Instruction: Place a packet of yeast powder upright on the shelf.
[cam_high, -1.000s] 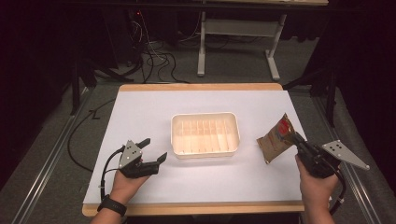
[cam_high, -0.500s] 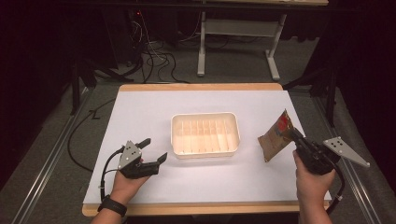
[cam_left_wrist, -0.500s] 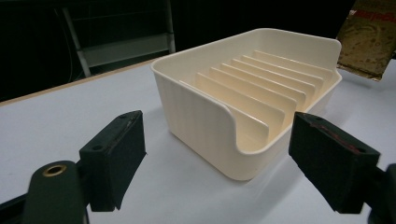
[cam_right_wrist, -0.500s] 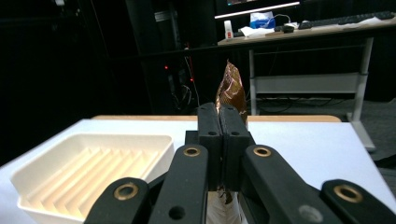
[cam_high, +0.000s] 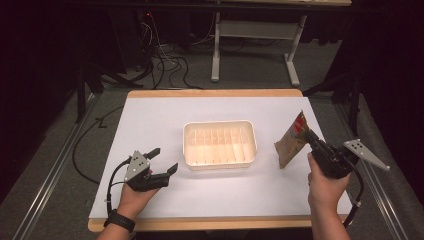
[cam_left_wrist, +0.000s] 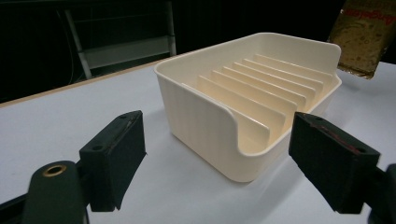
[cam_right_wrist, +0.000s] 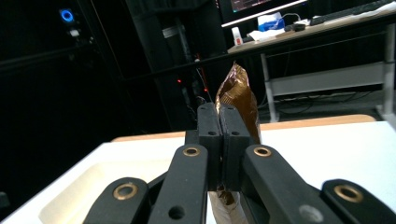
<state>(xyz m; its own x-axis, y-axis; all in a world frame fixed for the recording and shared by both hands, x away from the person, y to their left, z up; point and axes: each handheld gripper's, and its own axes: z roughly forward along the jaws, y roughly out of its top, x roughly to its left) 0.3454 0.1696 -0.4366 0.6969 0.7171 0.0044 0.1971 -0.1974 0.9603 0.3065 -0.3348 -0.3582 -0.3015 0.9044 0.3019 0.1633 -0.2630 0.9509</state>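
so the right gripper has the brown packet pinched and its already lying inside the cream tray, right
Not quite. The right gripper does pinch the brown packet, but the high view shows the packet held outside the cream tray, off its right side, not lying inside it.

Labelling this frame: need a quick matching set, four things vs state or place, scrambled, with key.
1 left gripper
2 right gripper
3 cream tray
4 brown packet

A pinched, held on edge
B jaws open, nothing between
C middle of the white table, ribbed inside
D jaws shut on the packet

Pairs: 1-B, 2-D, 3-C, 4-A
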